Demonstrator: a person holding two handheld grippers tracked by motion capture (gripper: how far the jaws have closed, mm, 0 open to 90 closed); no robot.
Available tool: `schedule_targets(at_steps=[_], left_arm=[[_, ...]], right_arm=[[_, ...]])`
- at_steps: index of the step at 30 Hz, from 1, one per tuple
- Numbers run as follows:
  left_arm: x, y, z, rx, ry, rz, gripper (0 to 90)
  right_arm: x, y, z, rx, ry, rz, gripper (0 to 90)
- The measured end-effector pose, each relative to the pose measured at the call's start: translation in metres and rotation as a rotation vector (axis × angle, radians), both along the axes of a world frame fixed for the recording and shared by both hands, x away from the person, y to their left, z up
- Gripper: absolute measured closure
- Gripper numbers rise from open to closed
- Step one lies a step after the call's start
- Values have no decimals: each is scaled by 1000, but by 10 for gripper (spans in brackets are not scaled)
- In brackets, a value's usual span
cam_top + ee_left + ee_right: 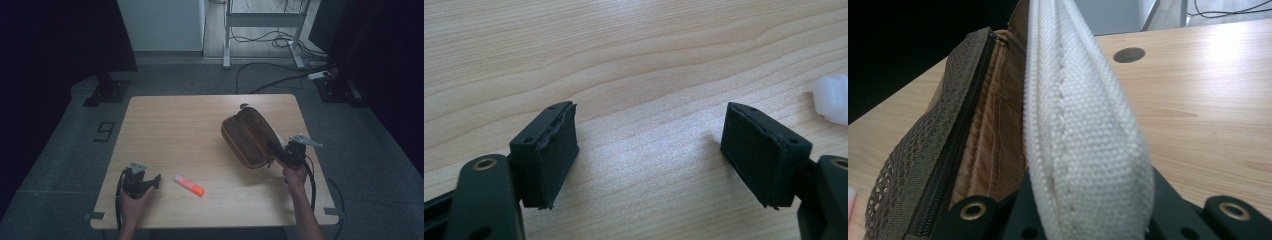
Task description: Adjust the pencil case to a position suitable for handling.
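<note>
High view, layout: I have the pencil case (248,137) on the right half of the tabletop (190,125), tilted up on edge with its open mouth facing left; the glue stick (189,185) lies flat near the front edge, between my two hands.
Right claw (276,150): clamped tight on the case's near end, holding the white canvas flap; the pads themselves are hidden under the fabric, so I judge the grip by how the case hangs from it.
Left claw (155,181): jaws spread wide with nothing between them, resting low over bare wood.
Key relation: the glue stick sits just beside the left claw, on its right as seen from above, well apart from the right claw. Left hand is plainly the nearer one.
Long axis: the stick runs slantwise, white cap end toward the left claw, orange end toward the front right. I judge the jaws would need to straddle it across that slant.
Left gripper view: white cap (834,97) peeks in at the right edge, off to the side of the right-hand pad (764,155), not between the pads.
Right gripper view, materials: coarse white woven canvas (1083,130), brown mesh side (913,165) with a dark zip (955,140), tan lining (993,145) inside. Soft, floppy body.
Glue stick: smooth hard plastic cylinder, likely to roll.
Tabletop: pale wood grain, matt.
</note>
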State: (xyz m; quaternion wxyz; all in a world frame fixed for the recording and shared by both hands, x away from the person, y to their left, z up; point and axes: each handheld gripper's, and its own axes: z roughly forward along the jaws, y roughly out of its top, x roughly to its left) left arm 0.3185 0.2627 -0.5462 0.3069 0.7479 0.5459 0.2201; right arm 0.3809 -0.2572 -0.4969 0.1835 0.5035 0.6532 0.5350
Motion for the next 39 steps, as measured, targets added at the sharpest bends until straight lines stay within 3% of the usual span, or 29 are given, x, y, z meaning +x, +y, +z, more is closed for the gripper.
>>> schedule_targets(at_steps=[27, 39], left_arm=[[0, 0, 0, 0, 0, 0, 224], [0, 0, 0, 0, 1, 0, 225]], right_arm=[[-2, 41, -6, -43, 6, 124, 832], [0, 58, -13, -68, 17, 215, 829]])
